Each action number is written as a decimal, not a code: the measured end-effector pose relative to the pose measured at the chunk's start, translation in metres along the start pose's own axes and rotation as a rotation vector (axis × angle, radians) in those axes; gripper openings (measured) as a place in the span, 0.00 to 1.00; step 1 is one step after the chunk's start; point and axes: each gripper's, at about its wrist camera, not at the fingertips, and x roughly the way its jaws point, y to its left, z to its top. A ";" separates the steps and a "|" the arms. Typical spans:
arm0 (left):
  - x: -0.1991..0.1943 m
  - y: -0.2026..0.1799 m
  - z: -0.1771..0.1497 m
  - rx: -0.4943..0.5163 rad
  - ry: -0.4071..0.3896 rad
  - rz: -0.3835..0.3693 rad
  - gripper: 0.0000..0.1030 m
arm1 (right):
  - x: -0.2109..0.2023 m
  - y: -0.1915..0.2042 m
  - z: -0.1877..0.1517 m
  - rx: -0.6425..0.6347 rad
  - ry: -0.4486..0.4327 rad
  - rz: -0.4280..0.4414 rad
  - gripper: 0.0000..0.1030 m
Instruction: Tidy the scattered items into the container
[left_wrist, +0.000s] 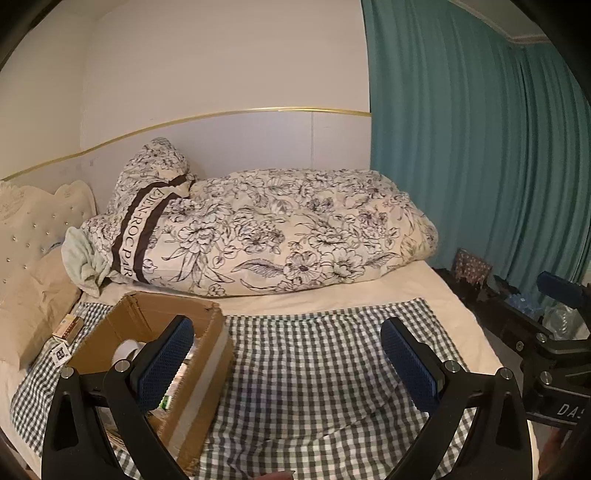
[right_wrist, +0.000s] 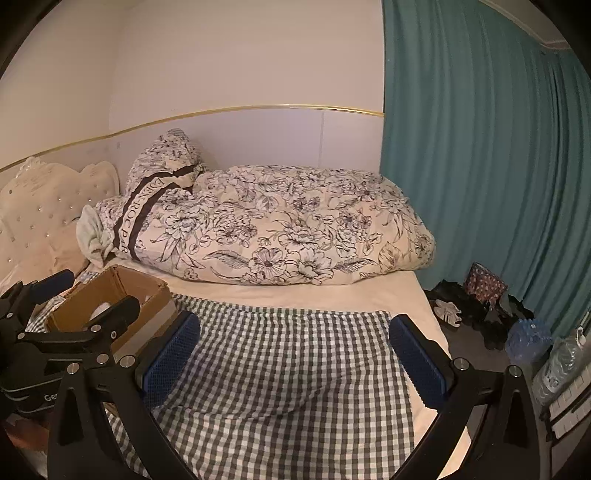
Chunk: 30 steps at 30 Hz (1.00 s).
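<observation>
Checked cloth (left_wrist: 314, 369) covers the near half of the bed (left_wrist: 406, 291), and both claws hover over it side by side. From the left wrist view, the left claw (left_wrist: 286, 363) stands spread wide, its blue pads far apart with nothing between them; only the gingham shows in the gap. Its left pad (left_wrist: 164, 365) hangs over the open top of the cardboard box (left_wrist: 199, 354), without touching it as far as I can tell. The right claw (right_wrist: 295, 362) is just as wide open and empty, poised above the bare middle of the cloth, well clear of the box.

That box sits on the cloth's left side, open end up, its long axis running from the near edge of the bed away toward the quilt, slightly angled left. One top flap stands up at the far end. Inside it I can make out a white roll (left_wrist: 127, 349) and some packaging with a green mark, half hidden behind the pad.

Just beyond the box's left side, near the pillow (left_wrist: 37, 306), a small slim carton (left_wrist: 66, 326) lies on the cloth edge, its length pointing away toward the headboard (left_wrist: 33, 221), with a black-and-white square tag (left_wrist: 61, 353) just in front of it.

Farther back, a rolled floral quilt (left_wrist: 277, 236) stretches across the bed along the wall. Teal curtains (left_wrist: 480, 147) hang on the right, with shoes (right_wrist: 447, 312) and water bottles (right_wrist: 528, 338) on the floor beneath.
</observation>
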 end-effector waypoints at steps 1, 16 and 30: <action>0.000 -0.002 -0.001 -0.003 0.001 -0.006 1.00 | -0.001 -0.002 -0.001 0.002 0.000 -0.005 1.00; 0.010 -0.020 -0.009 -0.009 0.024 -0.028 1.00 | 0.005 -0.025 -0.015 0.024 0.024 -0.029 1.00; 0.020 -0.013 -0.012 -0.045 0.042 -0.016 1.00 | 0.016 -0.022 -0.022 0.025 0.049 -0.013 1.00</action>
